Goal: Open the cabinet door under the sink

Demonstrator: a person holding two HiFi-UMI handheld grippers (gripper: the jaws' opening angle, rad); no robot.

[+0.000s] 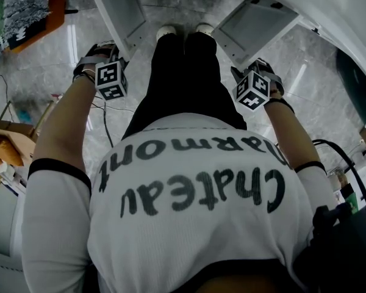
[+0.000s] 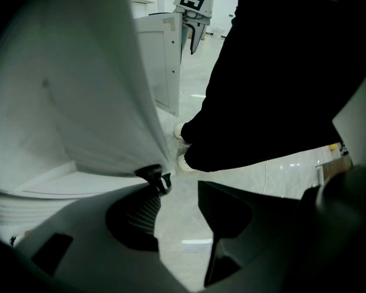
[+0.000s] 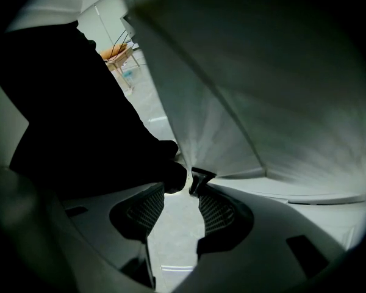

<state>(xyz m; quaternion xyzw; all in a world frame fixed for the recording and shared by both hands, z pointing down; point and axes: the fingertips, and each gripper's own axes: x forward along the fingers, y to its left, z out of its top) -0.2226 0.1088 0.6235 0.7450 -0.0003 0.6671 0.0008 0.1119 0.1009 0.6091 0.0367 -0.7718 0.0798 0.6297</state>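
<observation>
Glossy grey floor tiles [image 1: 67, 72] fill the room below the person, who stands between the 2 cabinet doors with white shoes [image 1: 166, 30] close to the cabinet front. Both doors already stand swung well out: the left door [image 1: 119, 11] angles away on one side of the legs and the right door [image 1: 256, 26] on the other.

The left tool [image 2: 182, 188] points down at the free edge of its door. Its jaws stand partly apart with only floor showing between the pads, and the small dark left handle [image 2: 151, 173] sits at the tip of the jaw nearer the door, not clamped. The right tool [image 3: 182, 191] mirrors this: jaws apart, nothing pinched, with the right handle [image 3: 201, 177] just at the tip of the jaw on the door side.

The opening looks nearly done, so the step in hand seems to be carrying each door through the last of its swing. To do that well:

- let each jaw tip bear on its handle as a hook, with no squeeze
- move each tool along the door's own arc about the hinge, not straight back
- keep both sides even and slow, so neither handle slips off the tip
- stop before the hinges bind, then lift away cleanly
</observation>
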